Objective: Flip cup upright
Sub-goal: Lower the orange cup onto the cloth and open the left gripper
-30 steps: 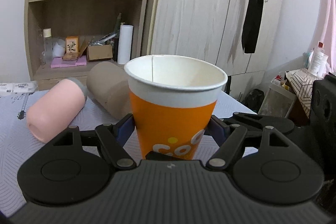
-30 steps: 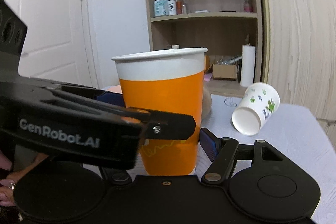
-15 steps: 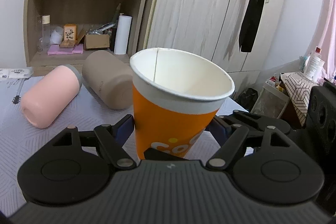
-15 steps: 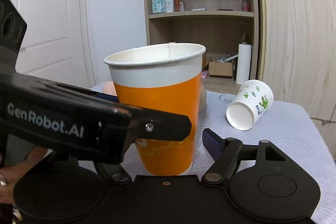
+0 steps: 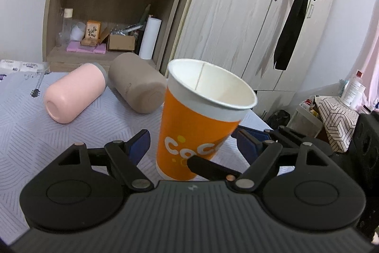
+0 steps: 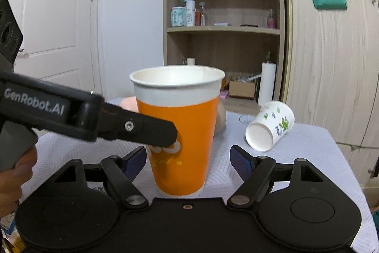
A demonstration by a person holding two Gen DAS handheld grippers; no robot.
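An orange paper cup [image 5: 196, 129] with a white rim stands mouth up on the table; it also shows in the right wrist view [image 6: 180, 132]. My left gripper [image 5: 191, 146] is open, its blue pads apart from the cup on both sides. My right gripper [image 6: 187, 160] is open around the cup's base, pads clear of it. A white flowered paper cup [image 6: 270, 128] lies on its side to the right. A pink cup [image 5: 73, 94] and a beige cup [image 5: 137, 85] lie on their sides behind.
The table has a pale patterned cloth [image 5: 35, 134]. A wooden shelf unit [image 5: 106, 4] with bottles and boxes stands behind, next to wardrobe doors [image 5: 236, 27]. Clutter and a patterned box [image 5: 336, 120] sit beyond the table's right edge.
My left gripper has opened and let go of the orange cup, and has drawn back and up. The right gripper's pads have spread wider. The cup stands on the table.
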